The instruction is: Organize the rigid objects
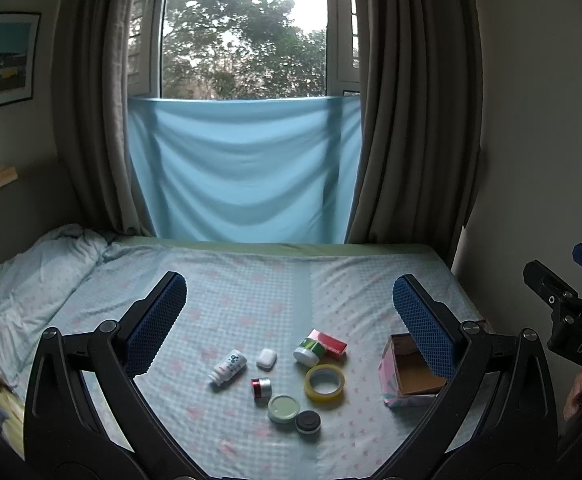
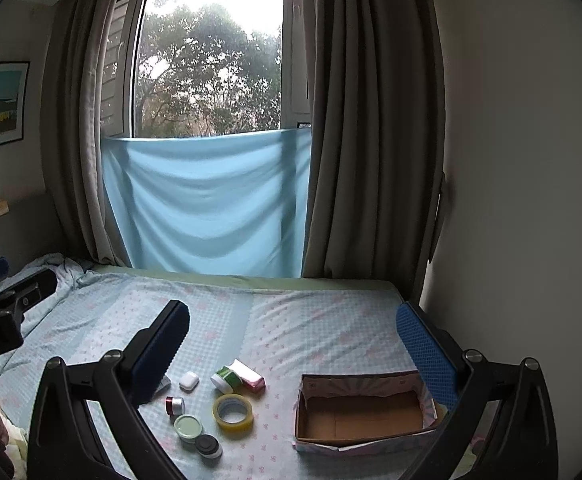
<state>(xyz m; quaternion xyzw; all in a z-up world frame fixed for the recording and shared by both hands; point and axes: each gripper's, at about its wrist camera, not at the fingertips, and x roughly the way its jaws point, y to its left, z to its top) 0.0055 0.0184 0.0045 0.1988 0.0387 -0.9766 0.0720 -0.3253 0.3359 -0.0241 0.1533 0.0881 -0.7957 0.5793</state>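
**Inspector:** Report the items and where they lie.

**Me:** On the bed (image 1: 251,292), in a loose cluster: a white bottle (image 1: 229,366) on its side, a white earbud case (image 1: 267,359), a green-banded jar (image 1: 308,351) touching a red-and-white carton (image 1: 331,344), a tape roll (image 1: 325,382), a small red-and-silver jar (image 1: 261,388), a pale green lid (image 1: 283,409) touching a black-capped pot (image 1: 308,422). The open cardboard box (image 2: 361,414) sits to their right, empty as far as I see.

**Inspector:** Handling?

**Me:** All look light and stiff, in my judgement. The earbud case and jars seem smooth, so likely slippery; I would take them across their widest sides. The tape roll suits a grip across its wall. The soft bedding may let pieces tip.

**Inspector:** Your tongs?

**Me:** Left tongs (image 1: 289,300) spread wide, holding nothing, above the cluster. Right tongs (image 2: 291,332) likewise wide and empty, nearer the box.
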